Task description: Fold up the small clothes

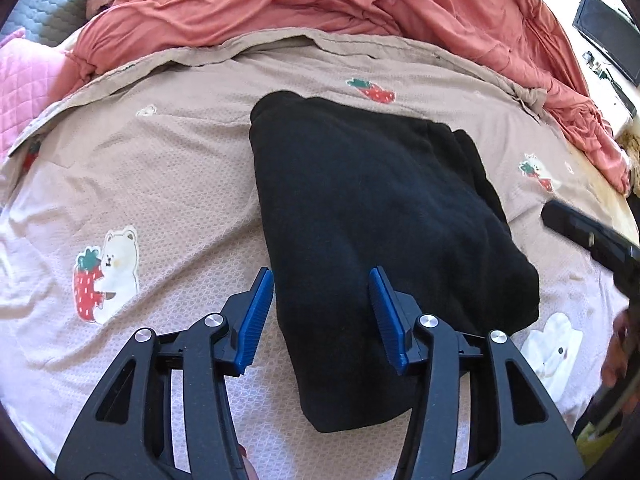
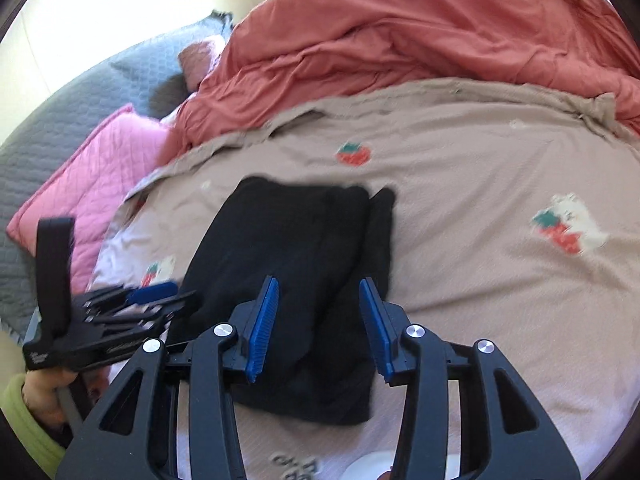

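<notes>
"Beside the strawberry bear print (image 1: 106, 276), the folded black garment (image 1: 372, 216) lies flat on the beige bedspread (image 1: 168, 168). Grips?"

"Both released: left gripper (image 1: 322, 312) and right gripper (image 2: 320, 324) hover over its near edge, jaws parted, nothing pinched."

"Next?"

"Probably one more fold (layers look uneven on the side away from the bear); pinch every layer together."

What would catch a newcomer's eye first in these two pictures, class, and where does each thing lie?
The folded black garment stands out, lying dark in the middle of a beige bedspread printed with bears and strawberries. Behind it a rumpled coral duvet is heaped across the far side of the bed. Nearest the camera, the left hand-held gripper hovers with blue pads apart over the garment's near edge.
</notes>
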A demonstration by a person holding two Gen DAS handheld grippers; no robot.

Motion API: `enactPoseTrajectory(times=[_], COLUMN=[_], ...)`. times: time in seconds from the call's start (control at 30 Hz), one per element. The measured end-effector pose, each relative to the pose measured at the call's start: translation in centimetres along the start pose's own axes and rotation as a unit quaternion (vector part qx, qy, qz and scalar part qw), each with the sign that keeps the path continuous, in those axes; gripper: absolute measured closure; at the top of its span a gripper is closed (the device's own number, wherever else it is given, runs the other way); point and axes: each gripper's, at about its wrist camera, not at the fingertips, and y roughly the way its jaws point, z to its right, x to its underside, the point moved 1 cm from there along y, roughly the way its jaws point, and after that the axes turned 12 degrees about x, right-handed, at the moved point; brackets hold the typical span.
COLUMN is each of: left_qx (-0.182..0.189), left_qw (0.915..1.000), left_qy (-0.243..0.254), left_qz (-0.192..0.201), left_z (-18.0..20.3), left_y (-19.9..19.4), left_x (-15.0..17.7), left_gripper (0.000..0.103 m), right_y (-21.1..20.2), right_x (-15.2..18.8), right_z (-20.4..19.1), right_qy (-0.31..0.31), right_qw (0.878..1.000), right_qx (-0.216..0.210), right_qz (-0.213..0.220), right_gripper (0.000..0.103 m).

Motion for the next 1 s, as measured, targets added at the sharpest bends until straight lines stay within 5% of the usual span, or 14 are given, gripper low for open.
enactPoseTrajectory(times=[0.2, 0.63, 1.0], left_qx=[0.001, 0.008, 0.011], left_qw=[1.0000, 0.9999, 0.9999], left_qy=[-0.004, -0.007, -0.005], left_qz=[-0.002, 0.001, 0.007], left_z=[0.0, -0.2, -0.3], left_y=[0.0, -0.2, -1.8], left_x=[0.0, 0.4, 0.8], left_gripper=[0.056, 0.052, 0.047], right_y=[3.2, 2.0, -2.8], right_x=[2.4, 3.1, 3.2], right_z=[-0.6, 0.2, 0.9], right_qy=[-0.023, 0.007, 0.021], right_qw=[0.996, 0.996, 0.997], right_qx=[0.076, 0.077, 0.070], right_qz=[-0.050, -0.036, 0.006], right_gripper=[0.063, 0.055, 0.019])
